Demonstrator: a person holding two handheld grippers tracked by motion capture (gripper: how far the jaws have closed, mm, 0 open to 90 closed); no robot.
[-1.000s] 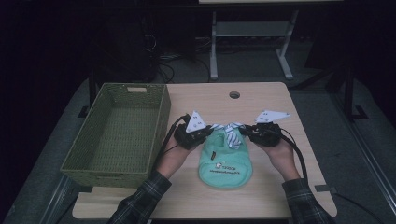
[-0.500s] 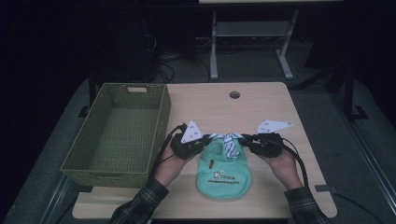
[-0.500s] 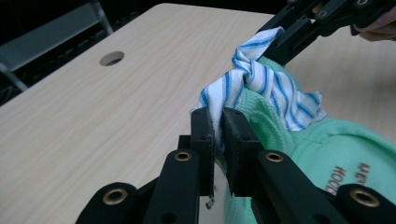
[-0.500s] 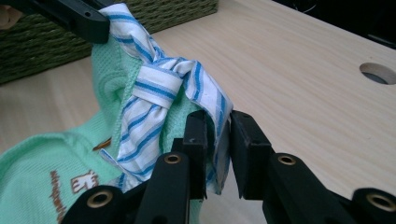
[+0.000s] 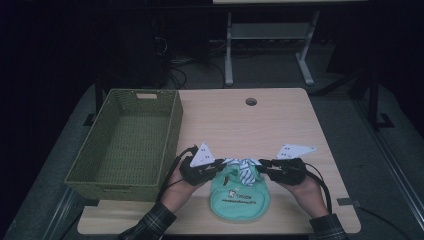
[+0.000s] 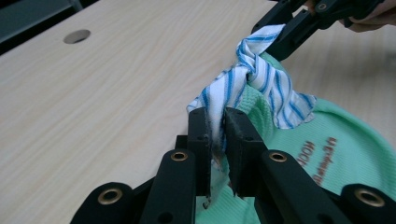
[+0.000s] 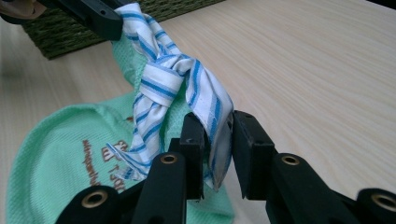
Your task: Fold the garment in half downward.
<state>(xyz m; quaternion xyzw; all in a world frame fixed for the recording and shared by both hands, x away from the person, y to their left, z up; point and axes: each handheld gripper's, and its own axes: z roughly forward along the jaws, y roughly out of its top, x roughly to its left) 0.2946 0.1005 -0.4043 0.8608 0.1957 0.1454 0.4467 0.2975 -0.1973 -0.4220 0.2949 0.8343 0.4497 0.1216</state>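
A mint-green bib [image 5: 240,199] lies flat near the table's front edge, its blue-and-white striped ties knotted [image 5: 244,171] above it. My left gripper [image 5: 222,165] comes in from the left and is shut on one striped tie end [image 6: 215,105]. Its jaws have just been opening slightly, with the cloth still pinched between them. My right gripper [image 5: 260,169] faces it from the right. Its jaws [image 7: 218,126] have just been opening and stand apart, the other tie end [image 7: 212,109] hanging loose between them. The knot [image 7: 161,77] is raised between both grippers.
A green woven basket [image 5: 172,125] stands empty on the table's left side, close to my left hand. The wooden table [image 5: 250,130] has a round cable hole [image 5: 251,101] at the back. A metal stand's legs [image 5: 230,60] are on the floor beyond.
Both hands have drawn back toward the front edge of the table, and the bib has slid nearer with them. The right jaws now stand wider around the tie.
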